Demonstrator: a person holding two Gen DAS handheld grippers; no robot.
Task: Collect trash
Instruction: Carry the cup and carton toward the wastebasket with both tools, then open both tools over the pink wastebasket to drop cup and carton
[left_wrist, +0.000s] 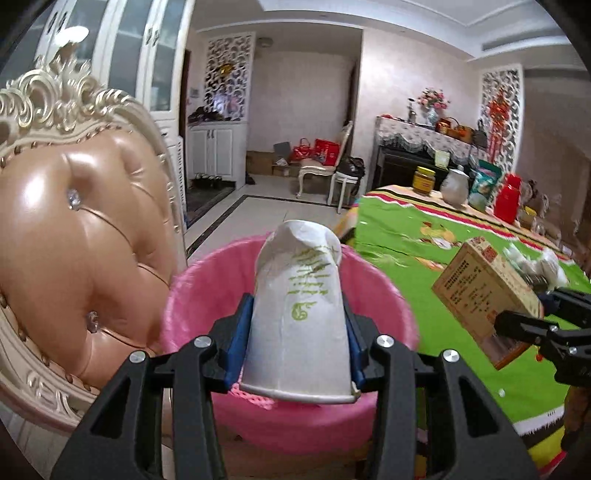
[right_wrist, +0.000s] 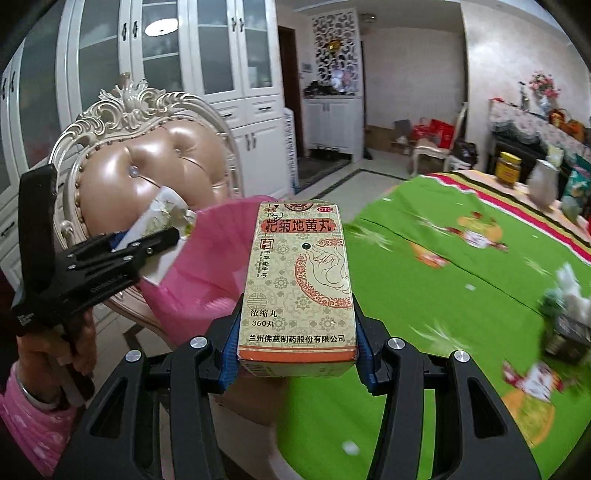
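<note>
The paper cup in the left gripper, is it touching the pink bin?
Cannot tell. In the left wrist view the paper cup, clamped in the left gripper, overlaps the pink bin, with no contact or gap visible.

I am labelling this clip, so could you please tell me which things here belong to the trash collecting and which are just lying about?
Job:
- crushed white paper cup, in left tool
- beige cardboard medicine box, in right tool
- pink-lined round bin

Lying about:
- yellow-lidded jar
- red canister
- tufted leather chair
</note>
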